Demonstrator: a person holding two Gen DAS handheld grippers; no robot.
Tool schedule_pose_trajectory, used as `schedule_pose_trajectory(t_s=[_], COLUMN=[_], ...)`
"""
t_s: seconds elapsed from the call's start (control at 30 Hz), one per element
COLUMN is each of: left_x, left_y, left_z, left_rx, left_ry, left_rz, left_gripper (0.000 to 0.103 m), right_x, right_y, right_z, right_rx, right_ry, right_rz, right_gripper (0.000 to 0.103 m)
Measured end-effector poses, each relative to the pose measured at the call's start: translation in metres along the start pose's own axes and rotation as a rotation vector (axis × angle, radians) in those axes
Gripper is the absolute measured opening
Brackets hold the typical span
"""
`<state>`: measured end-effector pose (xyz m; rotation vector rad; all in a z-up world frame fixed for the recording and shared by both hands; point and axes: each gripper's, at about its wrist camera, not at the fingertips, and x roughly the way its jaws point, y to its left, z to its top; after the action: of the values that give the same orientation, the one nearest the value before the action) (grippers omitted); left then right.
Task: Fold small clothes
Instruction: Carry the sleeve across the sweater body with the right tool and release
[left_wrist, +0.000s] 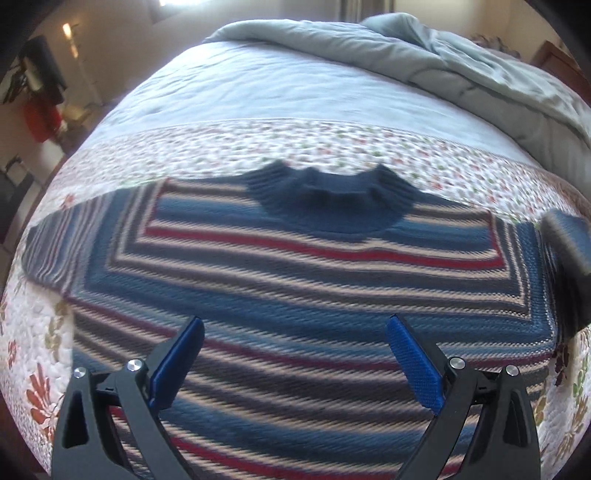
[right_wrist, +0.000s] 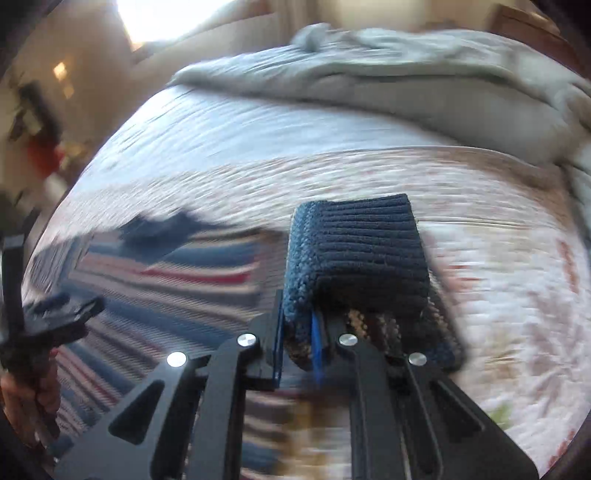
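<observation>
Bedroom walls and a bright window frame a wide bed (left_wrist: 280, 92) covered by a pale blue and floral quilted bedspread, with a rumpled grey duvet (left_wrist: 424, 55) bunched at the one o'clock edge of the left wrist view. Spread flat across the floral band lies the striped knitted sweater in blue, red and beige (left_wrist: 295, 280), its dark navy ribbed collar (left_wrist: 325, 199) pointing toward twelve o'clock. One sleeve stretches out flat toward nine o'clock. At three o'clock the other sleeve is lifted off the bed, its navy ribbed cuff (right_wrist: 365, 258) pinched in the right tongs (right_wrist: 299, 332), whose blue pads are pressed against the knit. Heavy blur in the right wrist view suggests that sleeve is being swung, probably inward across the body. The left tongs (left_wrist: 295, 354) hover spread wide over the lower chest at six o'clock, gripping nothing.

Judging by the layout, the folding has barely begun: the garment is laid out, and the first sleeve fold is under way but not landed. The second sleeve, the side folds and the final fold of the body all appear left to do
</observation>
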<state>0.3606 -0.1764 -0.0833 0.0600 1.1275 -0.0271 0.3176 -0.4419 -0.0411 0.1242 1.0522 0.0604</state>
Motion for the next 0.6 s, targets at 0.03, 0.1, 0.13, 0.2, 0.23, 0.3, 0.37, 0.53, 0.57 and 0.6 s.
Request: schedule_pose_trajectory(t_s=[0.03,0.1,0.13,0.2,0.23,0.3,0.37,0.53,0.57,0.6], left_x=[-0.002,-0.006,-0.008,-0.008,-0.008,-0.007,-0.005,-0.004,-0.003,0.001], left_y=[0.009,0.02,0.026,0.031,0.033,0.032,0.025,-0.011,-0.017,-0.023], left_z=[0.0,-0.001,-0.002,-0.005,-0.006,-0.009,-0.011,-0.015,-0.016,-0.018], left_rx=[-0.01,-0.021,-0.027,-0.029,-0.026,-0.02,-0.017,-0.001,-0.009,-0.027], left_ry=[0.0,-0.004,-0.003,0.006,0.013,0.017,0.024,0.067,0.089,0.127], left_rz=[0.0,0.004,0.002,-0.008,-0.021,-0.036,-0.06,-0.203,-0.241,-0.281], left_gripper=[0.099,0.099,0.099,0.099,0.099,0.099,0.099,0.099,0.099,0.099], right_x=[0.008,0.029,0.041,0.053,0.05,0.039,0.024,-0.004,-0.009,-0.01], right_y=[0.022,0.06,0.074,0.084,0.086,0.081,0.065,0.022,0.015,0.014], right_z=[-0.003,-0.012,-0.019,-0.03,-0.038,-0.048,-0.059,-0.089,-0.096,-0.102], right_rx=[-0.035,-0.082,-0.082,-0.061,-0.051,-0.033,0.0,0.066,0.079,0.088], right_ry=[0.015,0.067,0.115,0.153,0.152,0.132,0.126,0.134,0.137,0.143], right_rz=[0.009,0.052,0.096,0.157,0.194,0.228,0.244,0.237,0.245,0.249], right_gripper=[0.012,0.018,0.021,0.033,0.039,0.04,0.04,0.042,0.042,0.042])
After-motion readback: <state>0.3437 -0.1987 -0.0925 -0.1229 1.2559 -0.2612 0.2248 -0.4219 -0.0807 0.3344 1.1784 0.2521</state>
